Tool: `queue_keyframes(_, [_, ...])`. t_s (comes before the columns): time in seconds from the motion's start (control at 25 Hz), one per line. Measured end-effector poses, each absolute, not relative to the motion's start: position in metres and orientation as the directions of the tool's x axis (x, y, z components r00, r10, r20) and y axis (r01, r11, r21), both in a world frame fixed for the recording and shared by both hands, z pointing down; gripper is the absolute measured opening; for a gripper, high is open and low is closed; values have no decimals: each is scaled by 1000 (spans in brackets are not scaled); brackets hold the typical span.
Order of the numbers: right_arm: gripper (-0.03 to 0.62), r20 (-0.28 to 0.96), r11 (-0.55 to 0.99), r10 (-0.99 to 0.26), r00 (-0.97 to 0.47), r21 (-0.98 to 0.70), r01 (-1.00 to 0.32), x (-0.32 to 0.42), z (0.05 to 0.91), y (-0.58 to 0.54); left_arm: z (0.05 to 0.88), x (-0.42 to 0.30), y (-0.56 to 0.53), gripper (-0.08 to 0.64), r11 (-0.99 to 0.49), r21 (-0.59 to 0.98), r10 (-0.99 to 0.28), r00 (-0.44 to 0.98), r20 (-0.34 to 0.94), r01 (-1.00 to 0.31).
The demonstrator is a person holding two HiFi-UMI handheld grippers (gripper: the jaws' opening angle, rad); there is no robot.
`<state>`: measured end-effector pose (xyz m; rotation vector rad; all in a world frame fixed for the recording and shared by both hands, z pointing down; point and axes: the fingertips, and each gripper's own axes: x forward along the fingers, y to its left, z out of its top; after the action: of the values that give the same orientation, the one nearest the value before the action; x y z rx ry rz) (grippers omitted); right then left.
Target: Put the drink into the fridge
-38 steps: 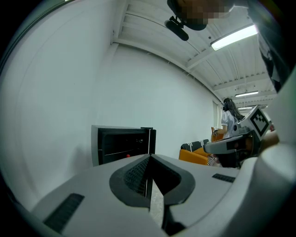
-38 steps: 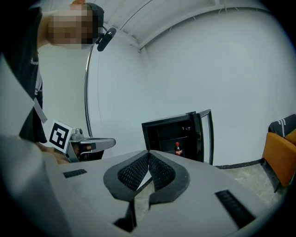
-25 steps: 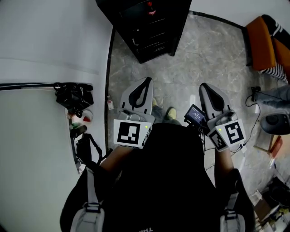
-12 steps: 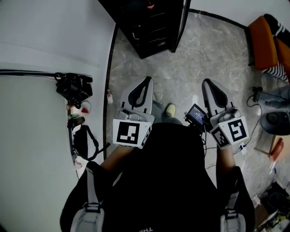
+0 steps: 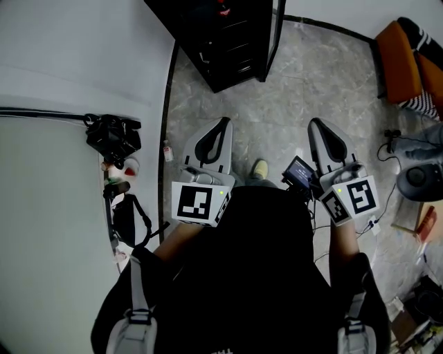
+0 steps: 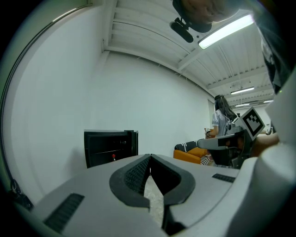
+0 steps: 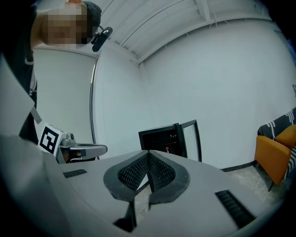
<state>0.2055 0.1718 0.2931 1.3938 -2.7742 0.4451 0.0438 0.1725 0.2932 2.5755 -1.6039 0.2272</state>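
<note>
A black mini fridge stands on the floor against the white wall, its glass door swung open to the right. A small red-topped item sits on a shelf inside, also seen in the left gripper view and the right gripper view. My left gripper and right gripper are held side by side in front of me, short of the fridge. In the left gripper view the jaws are shut with nothing between them. The right gripper is shut and empty too.
A white table on my left carries a black bag and small bottles. An orange sofa stands at the right, with cables and clutter on the floor. Another person stands by the sofa.
The fridge and the table's things have slid slightly up the head view as I shifted across the floor. Both grippers stay shut, empty and side by side.
</note>
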Motion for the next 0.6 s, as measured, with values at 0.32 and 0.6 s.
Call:
queue_keyframes(0.32, [14, 125, 560, -790, -601, -253, -789, 198, 293, 172, 291, 29, 175, 14, -431, -3, -889, 425, 172, -902])
queue_keyframes(0.6, [14, 110, 583, -777, -619, -245, -775, 185, 288, 171, 286, 21, 172, 14, -424, 0, -894, 418, 158, -906])
